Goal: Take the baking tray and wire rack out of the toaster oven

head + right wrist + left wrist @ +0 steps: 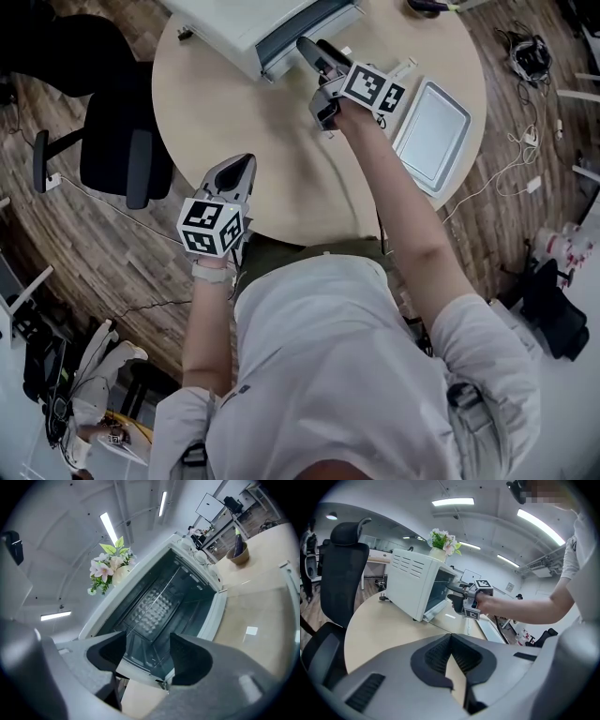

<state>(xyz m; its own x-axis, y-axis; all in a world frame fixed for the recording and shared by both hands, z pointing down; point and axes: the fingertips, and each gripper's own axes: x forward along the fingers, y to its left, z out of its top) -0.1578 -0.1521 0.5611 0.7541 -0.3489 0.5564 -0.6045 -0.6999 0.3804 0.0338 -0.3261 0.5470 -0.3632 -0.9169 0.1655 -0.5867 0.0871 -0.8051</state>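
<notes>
The white toaster oven (253,23) stands at the far side of the round table (272,150) with its door (305,26) folded down. My right gripper (312,49) is open and empty, just in front of the opening. In the right gripper view its jaws (147,644) frame the door's front edge, and thin wires of the rack (161,592) show inside the dark cavity. A silver baking tray (431,131) lies on the table to the right of that arm. My left gripper (246,161) hovers near the table's front edge, shut on nothing (451,637).
A black office chair (122,141) stands left of the table. A vase of flowers (440,543) sits on top of the oven. A small bowl (239,555) is on the table beyond the oven. Cables (525,56) lie on the wood floor at right.
</notes>
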